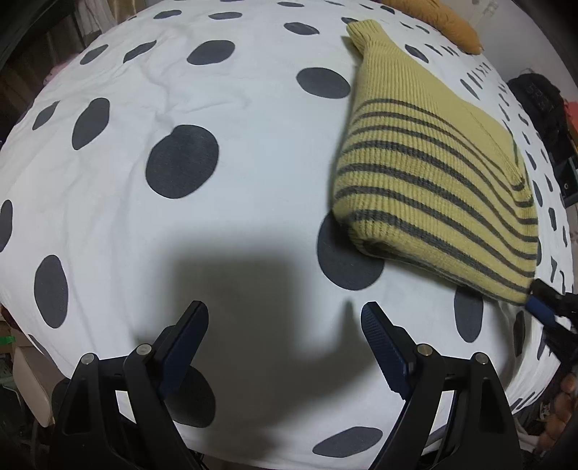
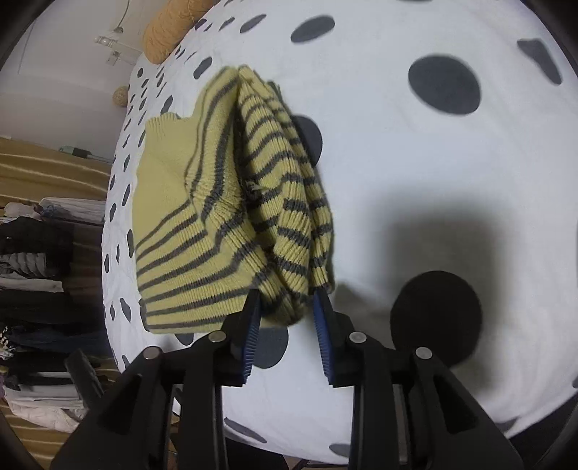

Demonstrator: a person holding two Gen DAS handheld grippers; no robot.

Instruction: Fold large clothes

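The yellow sweater (image 1: pixel 430 173) with grey stripes lay folded on the white bed cover (image 1: pixel 216 108) with dark dots, toward 2 o'clock in the left wrist view. Its plain yellow part pointed to 12 o'clock, and its striped end reached down to 4 o'clock. The left gripper (image 1: pixel 285 314) hung above the bare cover with its jaws wide apart and nothing between them; its shadow fell on the cover just ahead. The right gripper (image 2: pixel 287 298) was clamped on a thick bundle of striped layers (image 2: pixel 289 231) at the near end of the sweater, and both blue pads pressed the knit. From this grip the sweater spread toward 10 o'clock. An orange cushion (image 2: pixel 169 29) lay at 11 o'clock at the far edge of the bed.
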